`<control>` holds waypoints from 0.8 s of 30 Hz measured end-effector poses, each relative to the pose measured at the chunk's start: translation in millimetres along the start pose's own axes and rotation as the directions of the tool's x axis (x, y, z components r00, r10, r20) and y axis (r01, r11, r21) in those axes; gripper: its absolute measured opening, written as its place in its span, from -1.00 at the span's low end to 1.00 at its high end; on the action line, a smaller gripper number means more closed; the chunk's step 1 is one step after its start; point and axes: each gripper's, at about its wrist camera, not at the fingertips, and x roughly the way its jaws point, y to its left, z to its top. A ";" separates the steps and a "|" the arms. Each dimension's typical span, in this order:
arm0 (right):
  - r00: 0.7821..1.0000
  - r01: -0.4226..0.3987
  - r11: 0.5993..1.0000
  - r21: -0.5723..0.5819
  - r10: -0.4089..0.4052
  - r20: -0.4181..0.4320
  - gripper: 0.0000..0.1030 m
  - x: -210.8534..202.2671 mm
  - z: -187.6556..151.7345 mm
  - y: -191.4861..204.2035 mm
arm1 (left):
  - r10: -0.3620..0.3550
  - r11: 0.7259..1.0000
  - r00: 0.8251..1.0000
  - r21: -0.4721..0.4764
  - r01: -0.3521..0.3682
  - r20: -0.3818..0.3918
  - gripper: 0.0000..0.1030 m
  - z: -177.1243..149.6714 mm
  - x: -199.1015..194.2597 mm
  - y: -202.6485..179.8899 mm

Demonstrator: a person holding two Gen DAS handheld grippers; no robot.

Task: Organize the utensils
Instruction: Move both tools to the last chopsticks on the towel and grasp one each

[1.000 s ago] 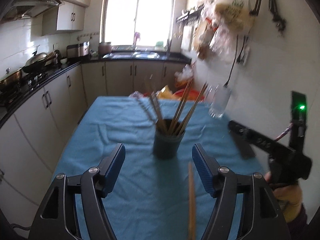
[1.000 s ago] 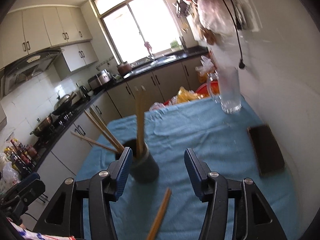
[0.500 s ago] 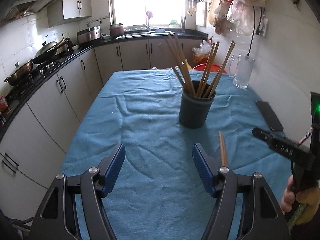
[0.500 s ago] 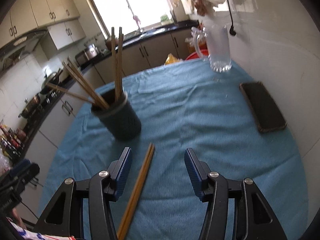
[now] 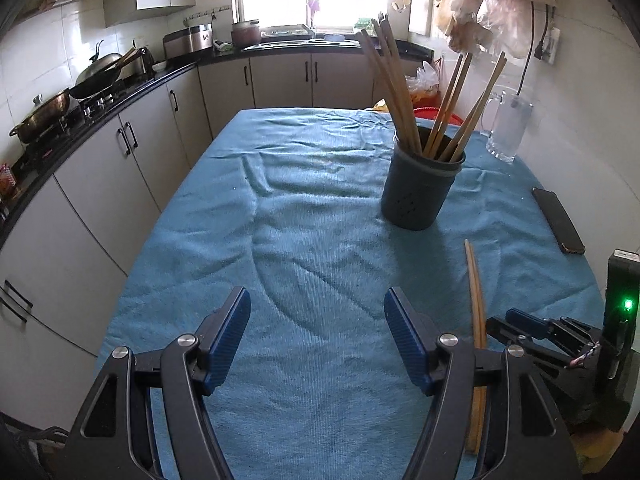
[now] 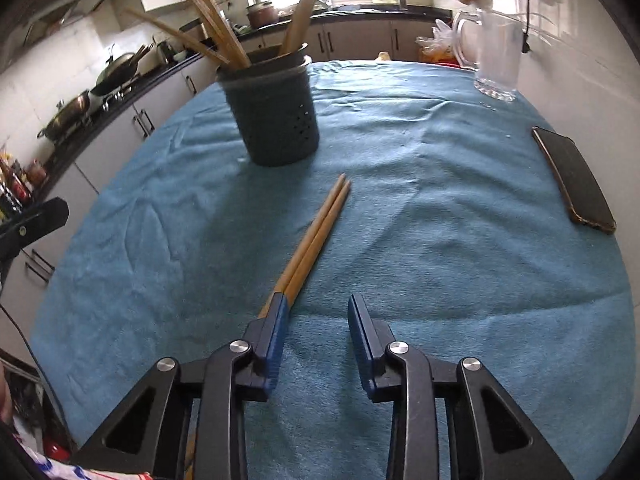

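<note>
A dark round utensil holder stands on the blue cloth with several wooden chopsticks upright in it; it also shows in the right wrist view. A loose pair of wooden chopsticks lies flat on the cloth in front of the holder, also visible in the left wrist view. My right gripper is open, low over the cloth, its left finger over the near end of the pair. My left gripper is open and empty, left of the pair.
A blue cloth covers the table. A dark phone lies near the right edge. A clear glass mug stands at the back right by the wall. Kitchen cabinets and a stove run along the left.
Both grippers have pulled back from the holder and dropped lower. The right gripper has come down over the near end of the loose chopsticks and its jaws are narrower.
</note>
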 end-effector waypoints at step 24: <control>0.991 0.131 0.989 0.068 -0.130 -0.022 -0.60 -10.8 -1.1 -48.9 | -0.181 0.974 0.972 0.109 0.198 -0.147 0.32 -21.5 38.9 -61.4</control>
